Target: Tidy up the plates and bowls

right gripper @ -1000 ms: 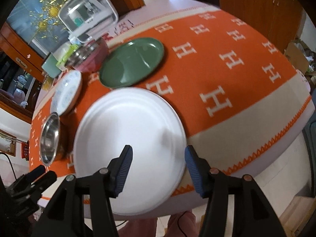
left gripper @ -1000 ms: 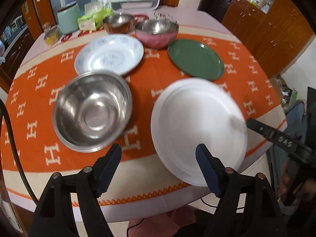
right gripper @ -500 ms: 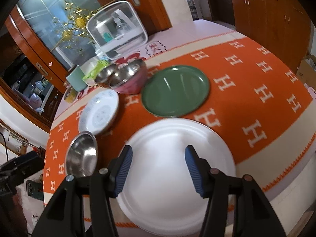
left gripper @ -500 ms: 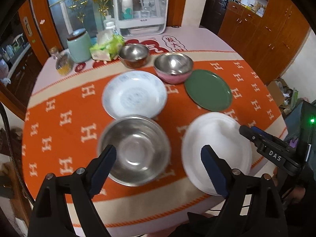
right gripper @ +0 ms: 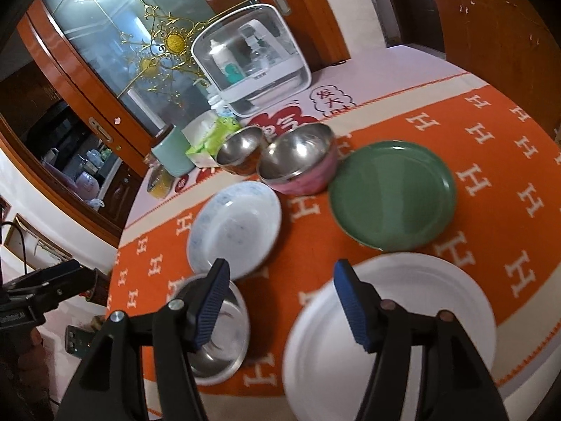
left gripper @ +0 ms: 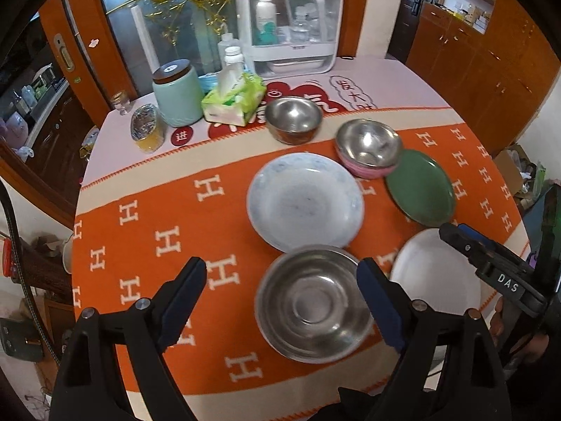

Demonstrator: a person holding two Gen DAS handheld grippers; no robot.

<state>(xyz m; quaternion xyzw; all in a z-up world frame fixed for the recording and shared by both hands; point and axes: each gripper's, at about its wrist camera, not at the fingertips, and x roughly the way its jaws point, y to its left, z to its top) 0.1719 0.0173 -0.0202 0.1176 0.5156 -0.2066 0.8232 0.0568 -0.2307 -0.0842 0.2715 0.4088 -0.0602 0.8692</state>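
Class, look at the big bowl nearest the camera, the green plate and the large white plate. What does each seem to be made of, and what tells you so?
Big bowl: probably stainless steel, polished; it mirrors the light in rings.
Green plate: glazed ceramic or melamine, unclear; smooth, even colour with a soft sheen.
White plate: likely ceramic or plastic; plain matte-looking white, blurred here.
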